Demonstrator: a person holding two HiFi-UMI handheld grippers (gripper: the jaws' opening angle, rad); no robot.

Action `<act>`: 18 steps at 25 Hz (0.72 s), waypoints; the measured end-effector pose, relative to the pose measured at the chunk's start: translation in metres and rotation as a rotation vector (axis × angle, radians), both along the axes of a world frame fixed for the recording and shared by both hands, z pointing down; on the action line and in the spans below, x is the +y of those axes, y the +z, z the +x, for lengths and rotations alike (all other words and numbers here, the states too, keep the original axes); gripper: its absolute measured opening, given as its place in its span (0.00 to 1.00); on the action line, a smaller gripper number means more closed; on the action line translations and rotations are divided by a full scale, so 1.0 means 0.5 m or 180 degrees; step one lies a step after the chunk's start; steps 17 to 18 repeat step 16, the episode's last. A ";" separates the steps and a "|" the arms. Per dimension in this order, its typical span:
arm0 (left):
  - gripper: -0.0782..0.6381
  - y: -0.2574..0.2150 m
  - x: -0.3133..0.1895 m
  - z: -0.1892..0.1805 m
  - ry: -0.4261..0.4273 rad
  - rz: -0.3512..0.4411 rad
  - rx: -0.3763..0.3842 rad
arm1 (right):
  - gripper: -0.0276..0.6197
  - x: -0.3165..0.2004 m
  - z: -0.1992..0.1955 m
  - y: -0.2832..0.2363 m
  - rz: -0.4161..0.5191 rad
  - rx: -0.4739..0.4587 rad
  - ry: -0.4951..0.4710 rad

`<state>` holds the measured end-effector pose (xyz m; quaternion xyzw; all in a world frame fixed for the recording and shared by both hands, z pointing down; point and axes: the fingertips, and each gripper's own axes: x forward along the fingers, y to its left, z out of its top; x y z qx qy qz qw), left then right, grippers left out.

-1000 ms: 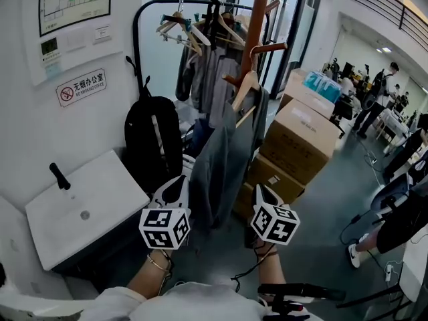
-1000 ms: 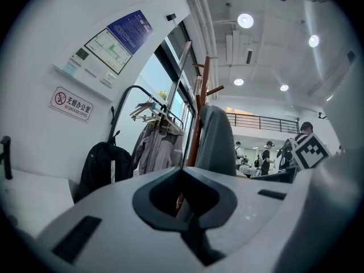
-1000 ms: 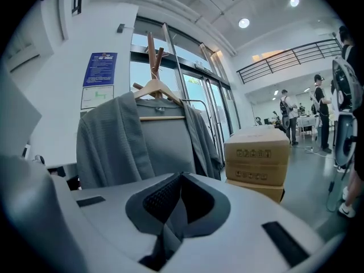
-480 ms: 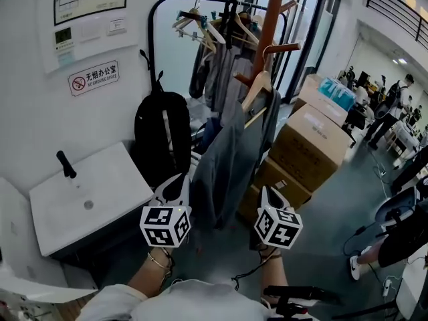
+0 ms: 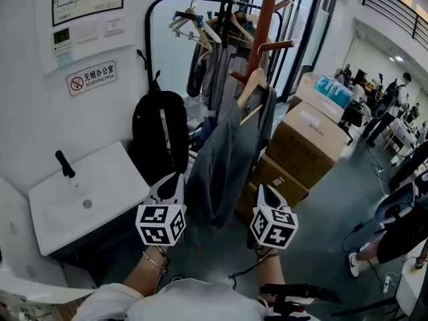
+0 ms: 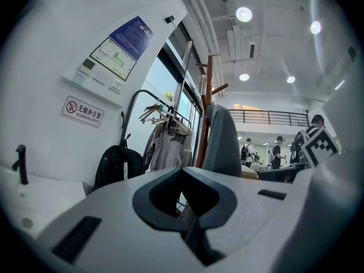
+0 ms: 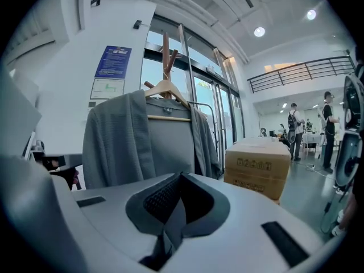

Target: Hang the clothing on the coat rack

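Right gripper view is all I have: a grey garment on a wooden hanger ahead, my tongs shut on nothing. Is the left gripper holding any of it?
Observer: No. The left gripper has its tongs shut on nothing; the grey garment hangs clear of it.
Operator: What is to the left of the garment?
Observer: A black backpack hangs by a black rail, with a white sink lower down to its left.
Operator: Anything on that rail?
Observer: More grey clothes and bare wooden hangers.
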<state>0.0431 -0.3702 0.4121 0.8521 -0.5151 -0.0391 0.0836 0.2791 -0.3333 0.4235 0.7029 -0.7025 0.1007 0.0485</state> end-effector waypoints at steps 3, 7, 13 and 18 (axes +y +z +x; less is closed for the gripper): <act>0.12 0.000 0.009 -0.004 -0.0003 0.0003 -0.0004 | 0.08 0.010 -0.005 0.000 0.0003 0.0023 -0.0011; 0.12 0.002 0.022 -0.009 -0.0013 0.0000 -0.0011 | 0.08 0.021 -0.004 -0.002 0.0019 0.0028 -0.0010; 0.12 -0.003 0.039 -0.019 -0.0046 -0.0007 -0.0012 | 0.08 0.037 -0.004 -0.005 0.0026 -0.0014 -0.0012; 0.12 -0.002 0.046 -0.025 -0.0065 -0.0012 -0.0005 | 0.08 0.044 -0.007 0.000 0.0018 -0.0022 -0.0020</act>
